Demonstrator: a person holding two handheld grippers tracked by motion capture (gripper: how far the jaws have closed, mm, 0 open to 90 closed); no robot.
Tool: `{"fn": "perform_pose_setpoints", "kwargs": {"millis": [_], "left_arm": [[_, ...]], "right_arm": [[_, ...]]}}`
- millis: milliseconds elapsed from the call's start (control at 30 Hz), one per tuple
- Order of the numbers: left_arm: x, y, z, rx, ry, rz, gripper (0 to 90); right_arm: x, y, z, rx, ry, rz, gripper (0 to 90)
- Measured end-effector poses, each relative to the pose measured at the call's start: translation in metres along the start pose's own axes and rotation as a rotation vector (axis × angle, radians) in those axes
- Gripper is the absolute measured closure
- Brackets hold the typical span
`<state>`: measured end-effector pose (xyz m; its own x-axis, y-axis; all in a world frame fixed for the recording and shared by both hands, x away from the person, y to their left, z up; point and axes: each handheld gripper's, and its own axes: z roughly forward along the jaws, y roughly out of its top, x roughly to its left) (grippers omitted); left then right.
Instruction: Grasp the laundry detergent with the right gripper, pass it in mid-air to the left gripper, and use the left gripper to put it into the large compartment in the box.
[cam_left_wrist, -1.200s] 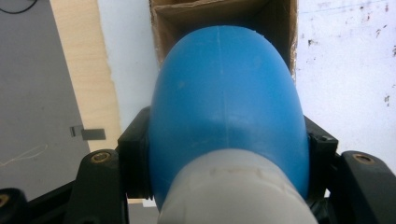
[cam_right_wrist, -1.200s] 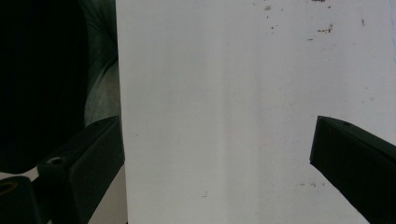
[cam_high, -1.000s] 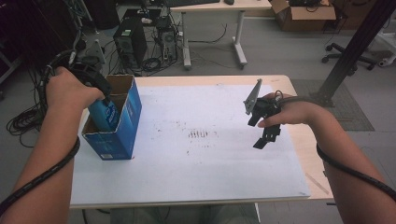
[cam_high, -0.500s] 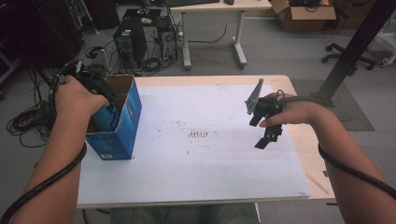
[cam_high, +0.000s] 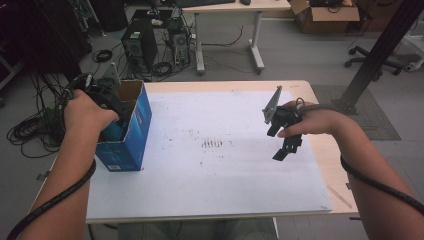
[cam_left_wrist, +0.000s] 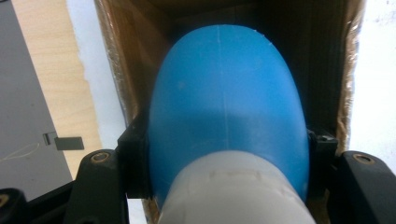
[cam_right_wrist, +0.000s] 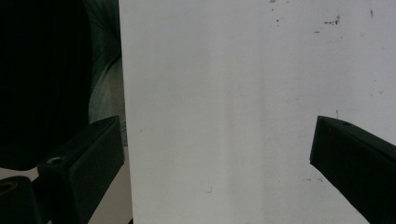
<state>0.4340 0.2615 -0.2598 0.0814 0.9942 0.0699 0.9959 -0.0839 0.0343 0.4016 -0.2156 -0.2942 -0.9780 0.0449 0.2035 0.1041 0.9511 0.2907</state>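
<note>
A blue cardboard box with an open top stands at the table's left edge. My left gripper reaches down into it, shut on a blue bottle with a white cap. The box's brown inner walls surround the bottle. My right gripper hovers over the right side of the white sheet, pointing down. In the right gripper view this gripper is open, with only the white sheet between its jaws.
The white sheet covers most of the wooden table and has dark smudges at its middle. Behind the table are computer towers, floor cables, another desk and a black post.
My left hand has sunk a little and the blue bottle has gone deeper into the box. The right gripper has barely moved.
</note>
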Motion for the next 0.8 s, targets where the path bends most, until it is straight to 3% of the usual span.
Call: {"fn": "perform_pose_setpoints", "kwargs": {"millis": [800], "left_arm": [[-0.002,-0.001,0.016,0.019,-0.007,0.005,37.8]], "right_arm": [[0.0,-0.003,0.002,-0.005,0.004,0.003,3.1]]}}
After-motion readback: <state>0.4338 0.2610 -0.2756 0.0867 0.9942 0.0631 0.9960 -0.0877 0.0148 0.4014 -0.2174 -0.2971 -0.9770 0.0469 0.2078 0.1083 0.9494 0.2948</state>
